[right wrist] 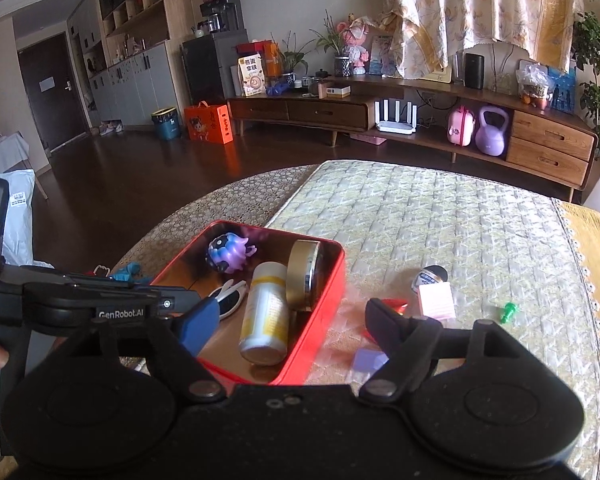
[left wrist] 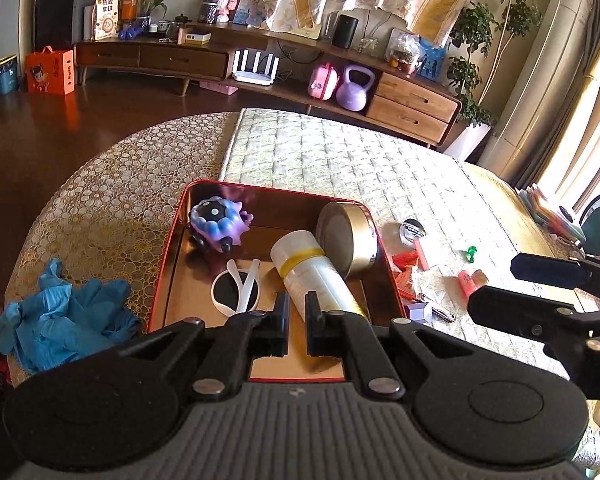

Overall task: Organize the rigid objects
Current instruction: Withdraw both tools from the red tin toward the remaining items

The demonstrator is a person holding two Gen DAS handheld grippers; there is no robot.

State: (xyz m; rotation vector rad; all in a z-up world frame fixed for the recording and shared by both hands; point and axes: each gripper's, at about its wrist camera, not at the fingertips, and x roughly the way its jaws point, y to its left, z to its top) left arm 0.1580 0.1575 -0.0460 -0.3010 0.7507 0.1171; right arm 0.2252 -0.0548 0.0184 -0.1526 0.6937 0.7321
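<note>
Left tongs (left wrist: 296, 322) closed, nothing between the pads, hovering over the near end of the red tin (left wrist: 167, 252). Right tongs (right wrist: 287, 328) spread wide, empty, above the tin's right wall.

Just ahead of the left tongs, already in the tin: white bottle (left wrist: 316, 276) lying on its side, round mirror (left wrist: 235, 292) with a white spoon on it, gold lid (left wrist: 348, 236) propped on edge, purple spiky toy (left wrist: 217, 224) at the far end.

Still loose on the quilted mat, right of the tin, ahead of the right tongs: pink sticky notes (right wrist: 436, 300), small jar (right wrist: 430, 276), green pushpin (right wrist: 510, 312), red wrappers (left wrist: 404, 268), purple box (right wrist: 370, 360).

Roughly half done; the right-side items remain. Blue gloves (left wrist: 59, 312) left of the tin are soft, probably out of scope.
</note>
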